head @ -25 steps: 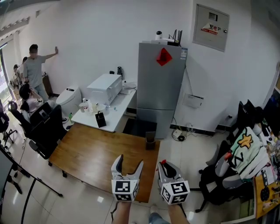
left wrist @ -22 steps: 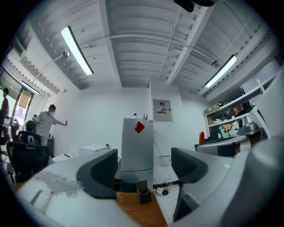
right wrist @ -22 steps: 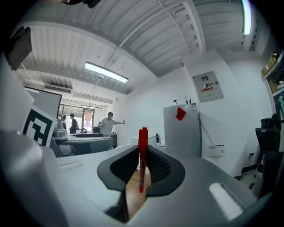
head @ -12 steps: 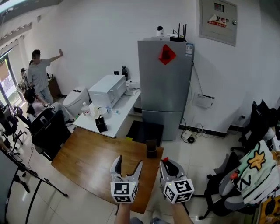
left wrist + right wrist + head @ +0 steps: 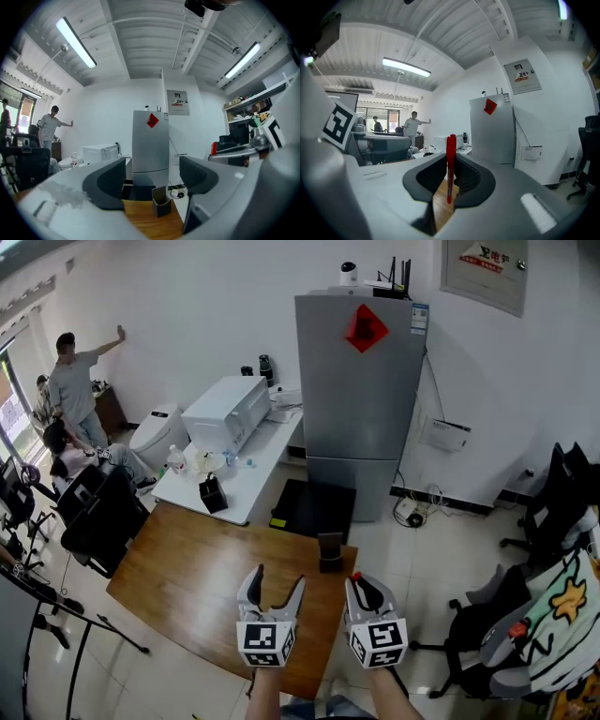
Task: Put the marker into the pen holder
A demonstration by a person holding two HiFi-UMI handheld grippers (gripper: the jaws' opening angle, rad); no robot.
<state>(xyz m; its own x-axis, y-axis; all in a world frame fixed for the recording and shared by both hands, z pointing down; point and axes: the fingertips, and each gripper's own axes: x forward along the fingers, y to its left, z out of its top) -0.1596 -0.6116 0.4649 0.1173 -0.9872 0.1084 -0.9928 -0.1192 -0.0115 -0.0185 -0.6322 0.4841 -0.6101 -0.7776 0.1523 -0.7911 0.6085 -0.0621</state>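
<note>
Pen holder [image 5: 330,552]: dark, upright at the far edge of the wooden worktop [image 5: 187,577], near its right corner. Inside too dark to read.
Marker [image 5: 451,168]: red, clamped in your right gripper [image 5: 362,585]. Long axis upright, sticking out above and below the pads. It sits apart from the holder, on your side of it.
Right gripper: jaws closed on the marker.
Left gripper [image 5: 272,589]: your jaws stand wide apart, nothing gripped.

Wooden table [image 5: 202,573] with a dark pen holder [image 5: 330,552] upright at its far right corner
</note>
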